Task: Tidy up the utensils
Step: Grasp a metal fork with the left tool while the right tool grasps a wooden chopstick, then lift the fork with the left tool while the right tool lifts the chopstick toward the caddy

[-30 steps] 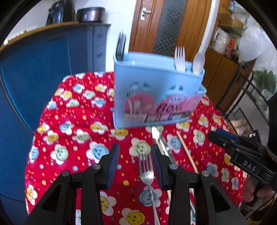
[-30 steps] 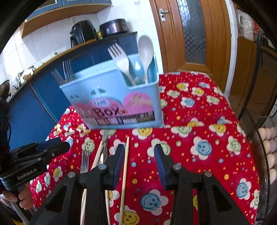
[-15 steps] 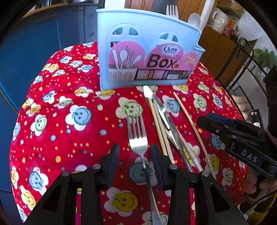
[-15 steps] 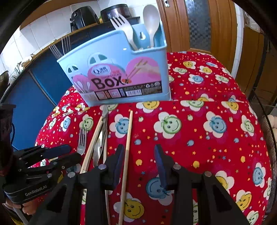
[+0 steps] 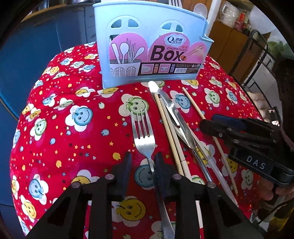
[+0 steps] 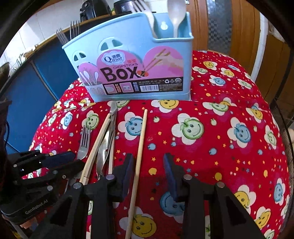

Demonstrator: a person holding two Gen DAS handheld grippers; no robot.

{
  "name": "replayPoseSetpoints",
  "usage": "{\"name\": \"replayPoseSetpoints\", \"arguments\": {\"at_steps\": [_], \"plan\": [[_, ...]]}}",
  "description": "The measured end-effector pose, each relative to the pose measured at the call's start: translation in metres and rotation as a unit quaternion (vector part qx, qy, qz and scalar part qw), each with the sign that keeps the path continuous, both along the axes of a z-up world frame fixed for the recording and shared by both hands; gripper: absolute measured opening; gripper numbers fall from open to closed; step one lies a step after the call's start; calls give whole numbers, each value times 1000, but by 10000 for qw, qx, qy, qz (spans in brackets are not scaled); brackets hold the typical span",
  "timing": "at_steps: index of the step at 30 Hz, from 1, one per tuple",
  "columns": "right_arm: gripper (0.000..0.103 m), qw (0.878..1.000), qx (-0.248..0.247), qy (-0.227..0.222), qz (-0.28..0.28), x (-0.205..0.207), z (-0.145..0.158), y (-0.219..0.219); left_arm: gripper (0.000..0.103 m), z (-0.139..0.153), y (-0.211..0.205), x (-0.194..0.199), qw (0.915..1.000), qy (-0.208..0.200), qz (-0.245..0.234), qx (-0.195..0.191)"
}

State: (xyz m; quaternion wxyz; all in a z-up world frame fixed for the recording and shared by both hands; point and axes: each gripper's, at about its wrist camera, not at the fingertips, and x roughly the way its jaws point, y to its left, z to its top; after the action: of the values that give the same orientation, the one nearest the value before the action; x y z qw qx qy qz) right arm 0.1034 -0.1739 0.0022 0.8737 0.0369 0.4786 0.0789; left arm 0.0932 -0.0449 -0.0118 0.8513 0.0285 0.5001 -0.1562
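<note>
A metal fork (image 5: 143, 132) lies on the red flowered cloth, tines toward the blue utensil box (image 5: 147, 55). My left gripper (image 5: 143, 165) straddles the fork's neck with its jaws closing. The neck lies against the right pad, and a gap shows at the left pad. Right of the fork lie two chopsticks (image 5: 169, 128), a knife (image 5: 174, 117) and a single chopstick (image 6: 141, 139). My right gripper (image 6: 148, 165) stands open over that single chopstick, which runs beside its left finger. The box (image 6: 132, 69) holds a pale spoon (image 6: 175, 14) and several forks.
The red cloth (image 6: 229, 128) covers a small rounded table that drops off at left and right. A blue cabinet (image 5: 36, 46) stands to the left, and a wooden door (image 6: 216, 23) is behind the box. A black wire rack (image 5: 261, 55) stands on the right.
Both grippers have come down toward the table and tipped further downward. The left jaws have narrowed around the fork's neck. The right jaws look the same.
</note>
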Motion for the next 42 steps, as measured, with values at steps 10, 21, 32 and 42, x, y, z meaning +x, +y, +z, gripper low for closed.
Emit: {"name": "replayPoseSetpoints", "arguments": {"at_steps": [10,21,32,42], "plan": [[6,9995,242,45,-212,3,-3,-13,8,1,9,6,9992,-70,67,-378],[6,9927,1086,-369,-374,-21,14,-36,3,14,23,-7,9939,-453,212,-988],[6,9864,1139,-1092,-459,-43,42,-38,3,52,29,-27,9818,-1196,210,-1460],[6,9799,1077,-1551,-645,-47,63,-44,3,83,41,-30,9667,-1889,378,-1682]]}}
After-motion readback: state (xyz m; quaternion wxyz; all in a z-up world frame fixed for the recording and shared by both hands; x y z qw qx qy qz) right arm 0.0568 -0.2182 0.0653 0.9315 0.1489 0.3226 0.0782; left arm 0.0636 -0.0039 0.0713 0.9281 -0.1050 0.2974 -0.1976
